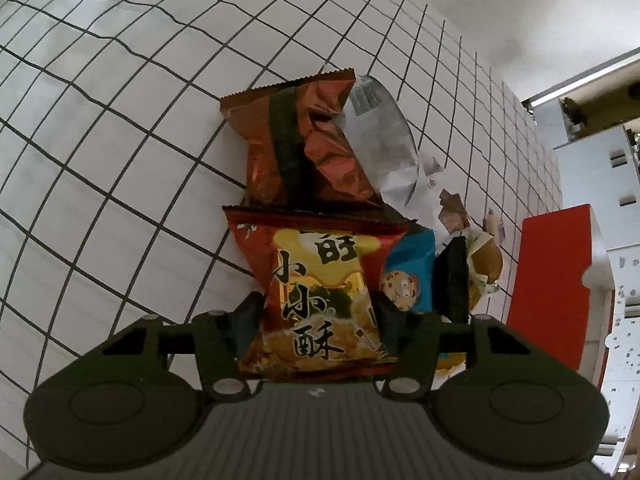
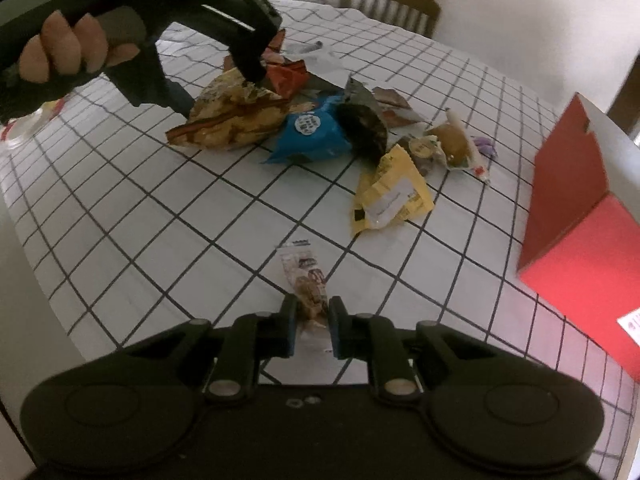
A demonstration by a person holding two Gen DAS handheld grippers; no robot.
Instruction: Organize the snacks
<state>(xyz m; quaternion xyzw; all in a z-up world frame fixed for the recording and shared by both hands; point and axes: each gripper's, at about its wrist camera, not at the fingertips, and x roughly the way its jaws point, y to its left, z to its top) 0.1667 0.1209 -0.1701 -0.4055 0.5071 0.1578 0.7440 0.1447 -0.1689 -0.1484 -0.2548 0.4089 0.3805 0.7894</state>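
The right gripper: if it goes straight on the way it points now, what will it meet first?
The right gripper is closed on a small clear-wrapped snack bar. Straight beyond it lies only bare white black-grid tablecloth. The crumpled yellow snack packet sits further on, to the right, probably off the line.

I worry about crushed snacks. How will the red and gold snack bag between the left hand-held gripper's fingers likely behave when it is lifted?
The red and gold snack bag looks puffed with air, so probably light. Its foil is creased, so the free end may sag. The left hand-held gripper pinches its narrowed middle; glossy film could slip, and harder squeezing may crush what is inside.
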